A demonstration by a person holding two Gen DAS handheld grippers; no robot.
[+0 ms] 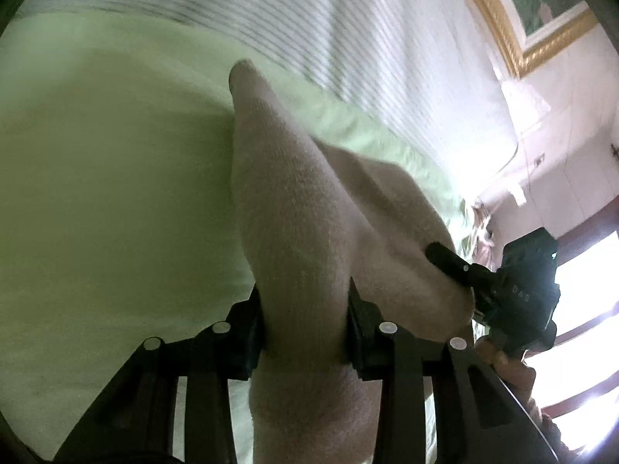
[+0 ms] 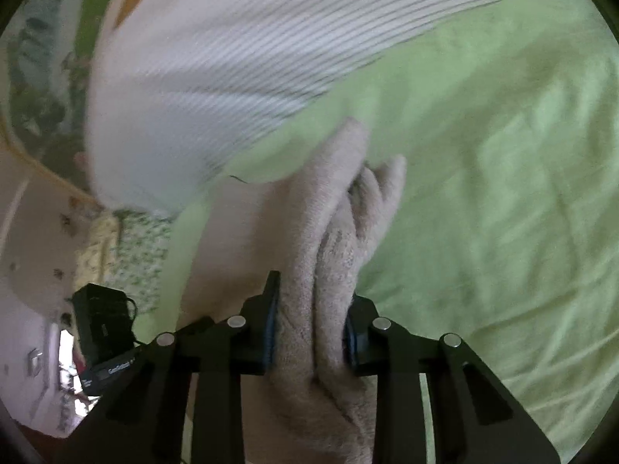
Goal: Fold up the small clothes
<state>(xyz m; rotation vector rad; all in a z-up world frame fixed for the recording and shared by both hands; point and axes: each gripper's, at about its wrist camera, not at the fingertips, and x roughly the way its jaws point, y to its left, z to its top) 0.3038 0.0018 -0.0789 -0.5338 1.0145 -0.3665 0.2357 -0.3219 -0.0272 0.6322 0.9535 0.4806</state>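
Note:
A small beige knitted garment (image 1: 294, 208) is lifted off a light green bedspread (image 1: 96, 193). My left gripper (image 1: 305, 313) is shut on one bunched end of it, and the cloth rises in a ridge away from the fingers. In the right wrist view the same beige garment (image 2: 332, 224) is gathered in thick folds between the pads of my right gripper (image 2: 311, 321), which is shut on it. The right gripper also shows in the left wrist view as a black body (image 1: 518, 290) at the garment's far right edge, with a hand under it.
A white pillow with thin grey stripes (image 1: 348, 31) lies beyond the garment at the head of the bed. A gold-framed picture (image 1: 534, 11) hangs on the wall at upper right. Bright windows (image 1: 580, 309) glare at the right. The green bedspread (image 2: 503, 193) spreads to the right.

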